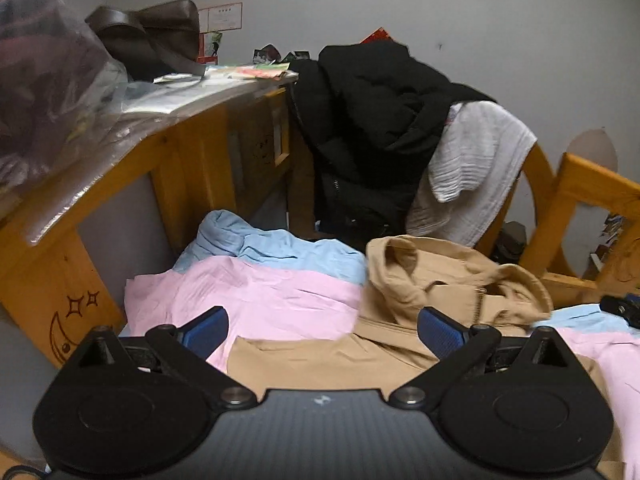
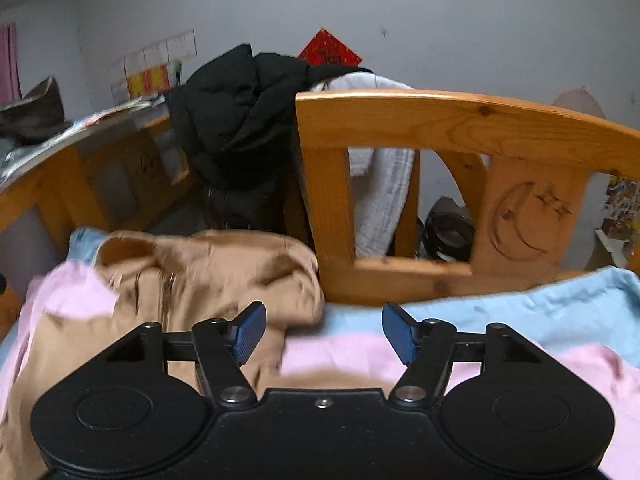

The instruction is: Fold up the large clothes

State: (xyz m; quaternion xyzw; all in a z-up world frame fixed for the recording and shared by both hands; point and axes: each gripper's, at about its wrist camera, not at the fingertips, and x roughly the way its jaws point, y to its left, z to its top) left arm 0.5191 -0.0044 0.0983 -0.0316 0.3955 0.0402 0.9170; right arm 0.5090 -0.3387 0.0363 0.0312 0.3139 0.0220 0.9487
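Left gripper (image 1: 323, 330): black two-finger tongs with blue ribbed pads (image 1: 440, 330), jaws spread wide, nothing pinched. Directly beneath and between the jaws: tan hooded zip-front jacket (image 1: 432, 292), lying crumpled on the bedding, hood bunched just ahead of the right-side pad. Under and to the left of the left-side pad: pink wrinkled bed sheet (image 1: 256, 300). Just beyond that: pale blue rumpled cloth (image 1: 280, 248). Further ahead: black puffy coat (image 1: 372, 120) heaped over a white ribbed cloth (image 1: 476, 160). Far left: orange pine bed frame (image 1: 52, 240) with carved moon and stars, shelf top loaded with a brown leather bag (image 1: 156, 36), papers and a clear plastic bag. At the far right edge: part of another black tool, not identifiable.

Right gripper (image 2: 323, 334): identical black tongs, blue pads (image 2: 250, 330) apart, nothing between them. Below the jaws: pink sheet (image 2: 340, 354) meeting pale blue cloth (image 2: 520, 308). Under and left of the left-side pad: the tan jacket (image 2: 208, 272), blurred. Straight ahead and to the right: pine headboard panel (image 2: 460, 120) with carved moon face. Behind the panel: black coat (image 2: 240, 120), white cloth (image 2: 384, 200). On the grey wall beyond: red diamond paper decoration (image 2: 330, 50).
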